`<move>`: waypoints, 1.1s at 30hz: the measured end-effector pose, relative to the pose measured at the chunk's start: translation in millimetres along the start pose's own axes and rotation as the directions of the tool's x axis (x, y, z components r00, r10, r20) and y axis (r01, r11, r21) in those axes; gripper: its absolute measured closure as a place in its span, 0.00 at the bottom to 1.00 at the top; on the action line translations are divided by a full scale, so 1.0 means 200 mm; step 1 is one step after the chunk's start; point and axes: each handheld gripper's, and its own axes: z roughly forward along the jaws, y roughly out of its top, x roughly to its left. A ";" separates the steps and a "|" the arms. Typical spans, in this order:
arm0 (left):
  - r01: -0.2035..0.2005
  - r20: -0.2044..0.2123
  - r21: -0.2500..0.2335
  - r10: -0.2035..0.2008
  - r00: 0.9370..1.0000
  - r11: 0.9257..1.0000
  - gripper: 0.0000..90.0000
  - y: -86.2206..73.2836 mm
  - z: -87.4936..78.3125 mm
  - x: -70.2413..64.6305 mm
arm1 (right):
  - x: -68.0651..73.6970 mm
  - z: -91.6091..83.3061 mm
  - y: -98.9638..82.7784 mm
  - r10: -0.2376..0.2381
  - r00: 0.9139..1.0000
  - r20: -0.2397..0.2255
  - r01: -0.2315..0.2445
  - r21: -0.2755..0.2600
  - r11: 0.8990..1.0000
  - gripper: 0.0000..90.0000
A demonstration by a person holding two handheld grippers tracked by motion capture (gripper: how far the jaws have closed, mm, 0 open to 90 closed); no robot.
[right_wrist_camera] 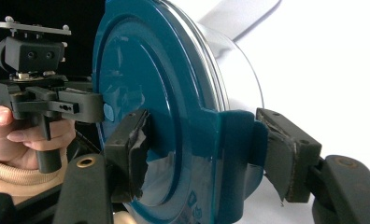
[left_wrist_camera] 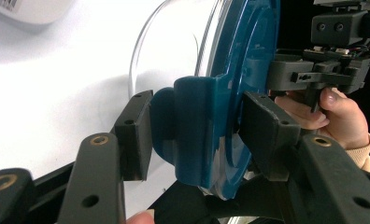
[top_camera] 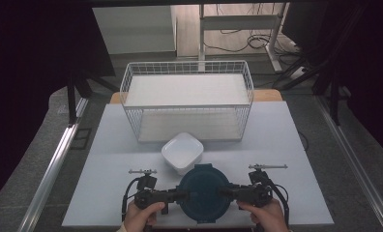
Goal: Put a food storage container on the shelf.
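A round clear container with a dark blue lid (top_camera: pixel 203 194) hangs between my two grippers near the table's front edge. My left gripper (top_camera: pixel 181 195) is shut on the lid's left side clip, and my right gripper (top_camera: pixel 227 193) is shut on the right side clip. In the left gripper view, the left gripper (left_wrist_camera: pixel 199 128) has one pad under the blue clip (left_wrist_camera: pixel 192 126) and the other on the lid's top. The right gripper view has my right gripper (right_wrist_camera: pixel 206 149) clamped the same way on the container (right_wrist_camera: pixel 174 93). The clear body looks empty.
A white square bowl (top_camera: pixel 182 152) sits just behind the container. Farther back stands a white wire basket (top_camera: pixel 187 107) with two levels. The pale table (top_camera: pixel 112 159) has free room to the left and right. A person's hands (top_camera: pixel 141 217) hold the grippers at the front edge.
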 end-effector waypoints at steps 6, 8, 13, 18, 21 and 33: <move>-0.025 0.001 -0.007 0.025 1.000 1.000 0.52 0.01 -0.02 -0.02 | 0.04 -0.02 0.01 -0.029 1.000 0.005 0.029 -0.016 0.999 0.41; -0.032 0.003 -0.011 0.032 0.999 0.999 0.52 0.02 -0.03 -0.03 | 0.05 -0.03 0.02 -0.042 0.999 0.008 0.042 -0.024 0.999 0.41; -0.049 0.001 -0.014 0.049 0.999 0.999 0.52 0.04 -0.04 -0.04 | 0.07 -0.03 0.04 -0.062 0.998 0.013 0.062 -0.031 0.998 0.41; -0.062 0.001 -0.018 0.062 0.998 0.998 0.52 0.06 -0.05 -0.05 | 0.09 -0.03 0.06 -0.074 0.997 0.017 0.074 -0.034 0.997 0.41; -0.075 -0.002 -0.023 0.075 0.997 0.997 0.52 0.09 -0.06 -0.06 | 0.10 -0.04 0.09 -0.087 0.996 0.018 0.087 -0.041 0.995 0.41; -0.102 -0.005 -0.030 0.102 0.995 0.994 0.51 0.19 -0.11 -0.09 | 0.15 -0.06 0.18 -0.119 0.993 0.023 0.120 -0.060 0.991 0.41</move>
